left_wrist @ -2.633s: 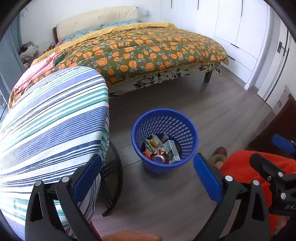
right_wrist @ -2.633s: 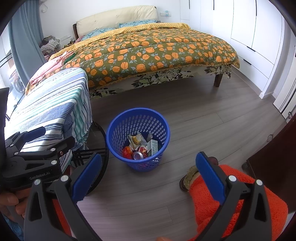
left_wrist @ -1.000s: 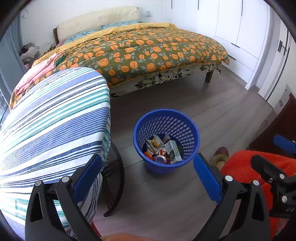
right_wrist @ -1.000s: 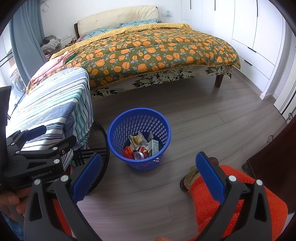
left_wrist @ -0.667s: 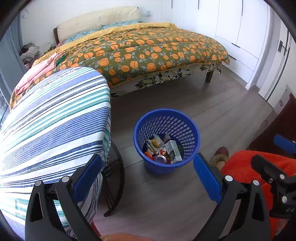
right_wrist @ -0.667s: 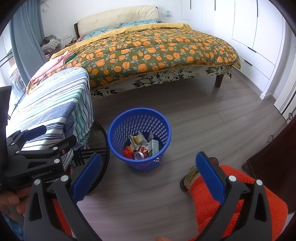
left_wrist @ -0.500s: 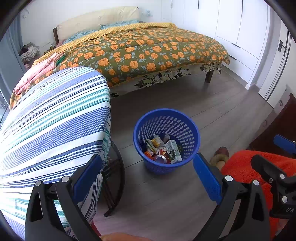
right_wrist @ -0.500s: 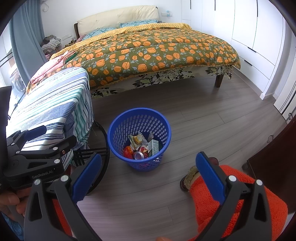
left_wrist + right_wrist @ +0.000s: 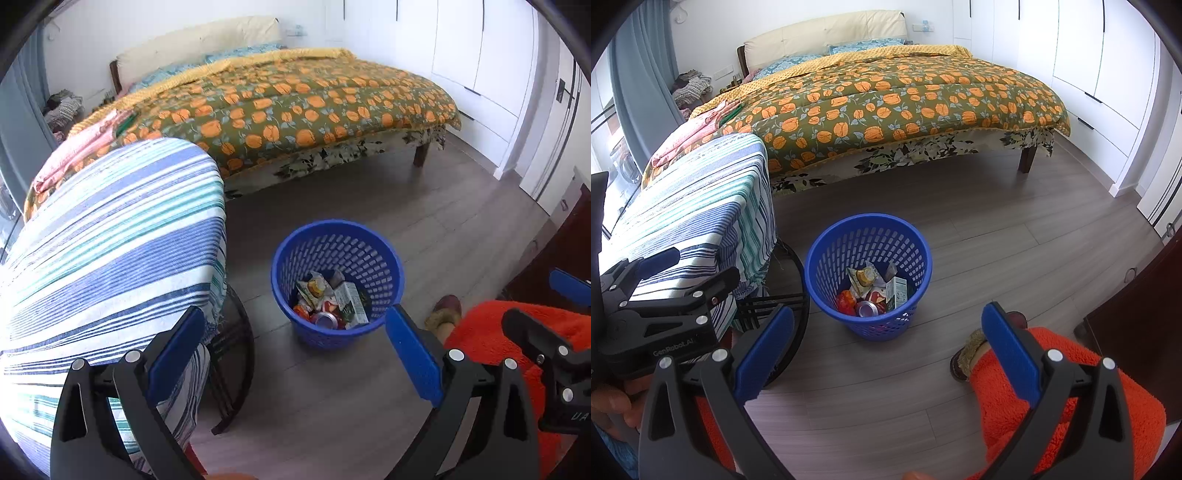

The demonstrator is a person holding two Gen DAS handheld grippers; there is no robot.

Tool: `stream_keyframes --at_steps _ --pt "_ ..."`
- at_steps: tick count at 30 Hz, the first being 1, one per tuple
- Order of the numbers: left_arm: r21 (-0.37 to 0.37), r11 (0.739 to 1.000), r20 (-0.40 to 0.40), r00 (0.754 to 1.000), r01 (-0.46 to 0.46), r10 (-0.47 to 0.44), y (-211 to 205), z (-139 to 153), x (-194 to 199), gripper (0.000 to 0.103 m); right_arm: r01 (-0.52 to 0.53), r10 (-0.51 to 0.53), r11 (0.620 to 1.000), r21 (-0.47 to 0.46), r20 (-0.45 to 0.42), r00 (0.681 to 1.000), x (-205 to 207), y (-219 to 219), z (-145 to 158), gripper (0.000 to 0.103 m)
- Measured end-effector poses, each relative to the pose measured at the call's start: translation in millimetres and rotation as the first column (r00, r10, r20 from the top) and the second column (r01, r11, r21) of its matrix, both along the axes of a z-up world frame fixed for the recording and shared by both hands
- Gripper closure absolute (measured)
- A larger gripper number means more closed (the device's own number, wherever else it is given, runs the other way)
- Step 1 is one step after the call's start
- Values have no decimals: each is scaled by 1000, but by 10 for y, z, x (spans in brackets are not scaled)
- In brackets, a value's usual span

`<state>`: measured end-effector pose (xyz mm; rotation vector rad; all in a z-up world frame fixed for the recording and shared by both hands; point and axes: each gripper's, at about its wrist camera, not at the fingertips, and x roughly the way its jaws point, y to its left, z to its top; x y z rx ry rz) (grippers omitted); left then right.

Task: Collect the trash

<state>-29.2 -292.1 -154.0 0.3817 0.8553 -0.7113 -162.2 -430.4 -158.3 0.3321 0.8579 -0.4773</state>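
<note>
Basket (image 9: 384, 258): one, blue, on floor, holding one can (image 9: 867, 308), one carton (image 9: 898, 291), wrappers.
Left gripper (image 9: 293, 349): fingers spread, empty.
Right gripper (image 9: 886, 345): fingers spread, empty.

Blue basket (image 9: 868, 236); orange-flowered olive bedspread (image 9: 905, 99); blue-green-white striped cloth (image 9: 110, 236).

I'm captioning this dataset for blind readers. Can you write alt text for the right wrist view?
A blue plastic basket holding a can, a carton and wrappers stands on a grey wood floor, framed between the open, empty blue-padded fingers of the right gripper. Behind it is a bed with an orange-flowered quilt; a striped cloth and the left gripper are at left.
</note>
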Motion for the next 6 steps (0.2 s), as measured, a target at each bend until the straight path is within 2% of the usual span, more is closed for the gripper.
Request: stream_keyframes --at_steps 6 --pt "1 1000 -3 1000 2 -2 -14 -2 -3 6 0 0 1000 0 0 1000 2 21 -1 5"
